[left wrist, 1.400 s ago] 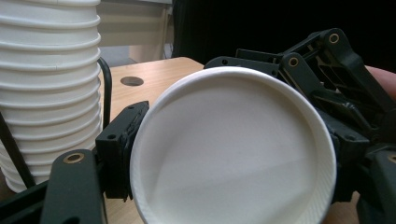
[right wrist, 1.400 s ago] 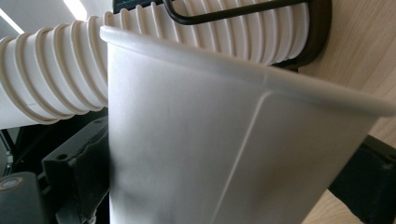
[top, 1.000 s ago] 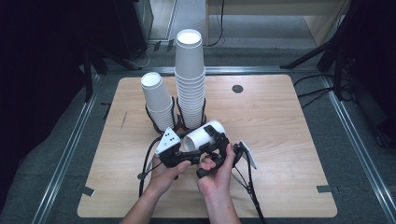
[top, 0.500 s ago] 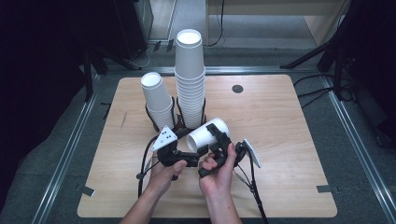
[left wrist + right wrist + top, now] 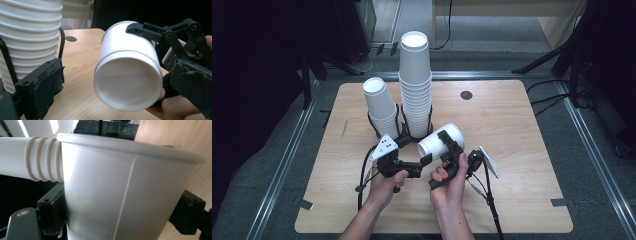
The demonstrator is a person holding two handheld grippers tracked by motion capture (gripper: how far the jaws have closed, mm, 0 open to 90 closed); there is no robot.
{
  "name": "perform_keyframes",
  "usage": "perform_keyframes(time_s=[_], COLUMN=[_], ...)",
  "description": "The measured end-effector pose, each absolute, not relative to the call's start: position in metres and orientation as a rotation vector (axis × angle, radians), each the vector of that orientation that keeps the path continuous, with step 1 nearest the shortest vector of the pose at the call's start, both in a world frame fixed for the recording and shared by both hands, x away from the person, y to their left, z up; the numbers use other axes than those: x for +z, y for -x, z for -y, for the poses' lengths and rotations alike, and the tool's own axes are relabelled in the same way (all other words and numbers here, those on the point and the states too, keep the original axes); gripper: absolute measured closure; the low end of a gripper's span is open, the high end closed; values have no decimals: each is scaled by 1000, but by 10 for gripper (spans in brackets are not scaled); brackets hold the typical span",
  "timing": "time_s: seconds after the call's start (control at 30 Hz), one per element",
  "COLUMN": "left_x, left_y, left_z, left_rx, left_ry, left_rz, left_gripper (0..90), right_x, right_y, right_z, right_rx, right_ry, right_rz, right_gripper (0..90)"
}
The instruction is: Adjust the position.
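- Right tongs (image 5: 447, 150) pinch a white paper cup (image 5: 442, 141) held sideways at frame centre.
- Left tongs (image 5: 120, 82) are spread, apparently not touching the cup.
- Two cup stacks (image 5: 416, 85) stand on the worktop (image 5: 522, 150) behind.

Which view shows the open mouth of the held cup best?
The left gripper view: the held cup faces it mouth-on, rim and inside visible. The high view shows it small and tilted sideways in the right gripper; the right gripper view shows its outer wall between the jaws.
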State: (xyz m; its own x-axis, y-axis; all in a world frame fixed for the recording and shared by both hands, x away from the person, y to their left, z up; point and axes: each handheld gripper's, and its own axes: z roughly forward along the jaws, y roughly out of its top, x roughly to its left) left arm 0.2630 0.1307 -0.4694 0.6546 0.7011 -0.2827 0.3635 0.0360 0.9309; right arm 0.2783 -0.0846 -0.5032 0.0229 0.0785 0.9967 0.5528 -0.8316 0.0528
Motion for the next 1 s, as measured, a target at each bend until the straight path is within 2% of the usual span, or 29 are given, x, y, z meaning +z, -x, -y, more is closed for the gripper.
perform_keyframes(time_s=[0.7, 1.0], left_x=[-472, -474], left_y=[-266, -266], left_z=[-139, -144], left_rx=[323, 329], left_ry=[-1574, -1567], left_rz=[-933, -950], left_gripper=[0, 0], right_x=[-474, -462], right_y=[-285, -286], right_z=[104, 103], right_rx=[-2183, -2388], right_ry=[2099, 2037], right_rz=[1205, 1528], right_gripper=[152, 152])
